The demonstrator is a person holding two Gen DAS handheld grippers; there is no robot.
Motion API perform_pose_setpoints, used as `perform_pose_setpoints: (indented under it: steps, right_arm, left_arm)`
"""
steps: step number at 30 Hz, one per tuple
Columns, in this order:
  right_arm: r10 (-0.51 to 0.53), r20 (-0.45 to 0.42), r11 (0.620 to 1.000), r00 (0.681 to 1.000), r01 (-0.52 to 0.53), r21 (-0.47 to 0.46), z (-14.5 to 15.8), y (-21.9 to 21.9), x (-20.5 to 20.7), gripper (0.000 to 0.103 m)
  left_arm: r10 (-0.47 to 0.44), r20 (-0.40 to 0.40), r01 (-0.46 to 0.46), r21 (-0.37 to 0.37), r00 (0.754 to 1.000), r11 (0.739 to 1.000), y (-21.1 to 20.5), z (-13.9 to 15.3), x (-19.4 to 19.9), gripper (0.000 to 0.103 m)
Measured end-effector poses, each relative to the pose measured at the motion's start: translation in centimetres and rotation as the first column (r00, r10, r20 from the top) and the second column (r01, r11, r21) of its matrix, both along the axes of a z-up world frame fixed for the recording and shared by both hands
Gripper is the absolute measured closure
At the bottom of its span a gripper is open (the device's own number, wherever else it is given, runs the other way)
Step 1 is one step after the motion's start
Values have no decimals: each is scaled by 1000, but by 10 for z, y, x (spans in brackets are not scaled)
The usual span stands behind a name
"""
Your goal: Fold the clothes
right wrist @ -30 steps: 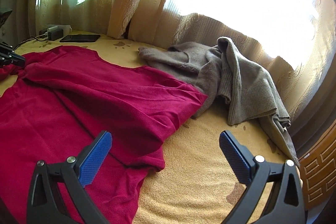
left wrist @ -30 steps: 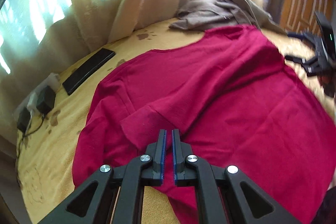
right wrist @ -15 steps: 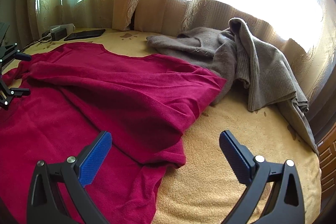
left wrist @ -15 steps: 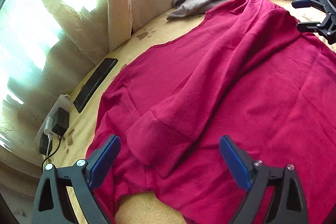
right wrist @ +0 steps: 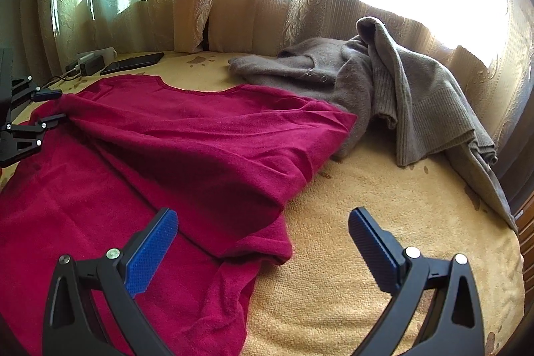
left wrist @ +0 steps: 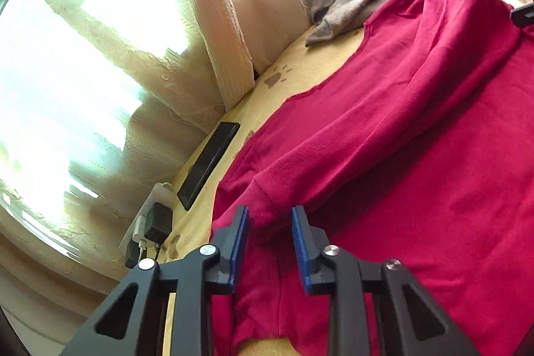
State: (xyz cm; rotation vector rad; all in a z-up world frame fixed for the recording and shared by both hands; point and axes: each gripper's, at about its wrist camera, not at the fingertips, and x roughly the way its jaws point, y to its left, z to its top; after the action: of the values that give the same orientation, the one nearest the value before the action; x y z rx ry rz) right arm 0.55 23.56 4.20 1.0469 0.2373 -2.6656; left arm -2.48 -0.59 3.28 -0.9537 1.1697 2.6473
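closing in, left gripper (left wrist: pixel 270 222) jaws just narrowed around the folded sleeve cuff (left wrist: pixel 263 206) of the crimson fleece sweater (right wrist: pixel 187 139), pads not clearly pressing. sweater spread flat on yellow bedcover (right wrist: pixel 383 222). right gripper (right wrist: pixel 263 239) wide, empty, at sweater's 3 o'clock edge.

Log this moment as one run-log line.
left gripper: closing around red sweater cuff | right gripper: open, empty | grey sweater: unfolded

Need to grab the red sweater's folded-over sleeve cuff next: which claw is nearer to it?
Left. The left claw straddles the cuff of the red sweater, its jaws just closing around it. The right claw hangs open over the sweater's opposite edge.
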Motion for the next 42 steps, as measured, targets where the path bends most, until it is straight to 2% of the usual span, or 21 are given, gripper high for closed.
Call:
perform_pose_setpoints:
  steps: [3,10,13,17,23,27,29,30,31,32,35,36,37,39,42]
  right_arm:
    - [-9,-1,1000,1000,9,-14,1,3,0,0]
    - [-15,-4,1000,1000,15,-27,1,5,-1,0]
    - [-17,-13,999,1000,17,-30,3,8,0,0]
    - [-22,-24,1000,999,22,-5,7,13,-3,0]
    - [-38,-85,999,996,36,-20,36,29,-39,0]
    - [105,-79,994,991,-103,30,40,8,-70,0]
    - [157,-35,984,987,-153,87,29,-9,-85,1]
    - [167,2,980,986,-166,113,20,-16,-94,8]
    - [160,60,978,985,-166,129,8,-21,-104,23]
    - [150,118,978,982,-165,127,-5,-22,-113,33]
    - [123,122,989,985,-132,68,-11,-12,-112,50]
    - [105,112,991,988,-114,74,-10,-8,-112,66]
    - [86,102,992,991,-94,81,-9,-4,-111,76]
    - [37,80,996,996,-44,83,-9,8,-115,82]
    - [9,61,993,998,-16,117,-13,8,-117,82]
  left_arm:
    - [5,-14,-5,15,1000,1000,0,8,-2,95]
    - [72,25,-74,76,997,994,-10,14,-29,96]
    - [125,77,-130,69,989,989,-17,5,-47,95]
    - [189,176,-199,41,966,979,-30,-17,-63,95]
    - [206,203,-218,35,957,975,-39,-27,-59,95]
    - [206,200,-218,36,958,975,-41,-29,-56,95]
    - [205,195,-215,28,959,976,-40,-30,-57,95]
    - [206,193,-213,21,959,977,-39,-31,-57,95]
    - [205,190,-211,12,960,977,-39,-32,-57,95]
    - [203,187,-207,2,961,978,-38,-32,-58,95]
    - [197,176,-195,-29,964,980,-35,-35,-57,95]
    - [197,171,-193,-38,965,980,-34,-35,-57,95]
    - [196,167,-191,-47,966,980,-33,-36,-57,95]
    - [193,158,-184,-66,968,981,-31,-38,-56,95]
    - [190,157,-177,-92,969,980,-29,-39,-54,95]
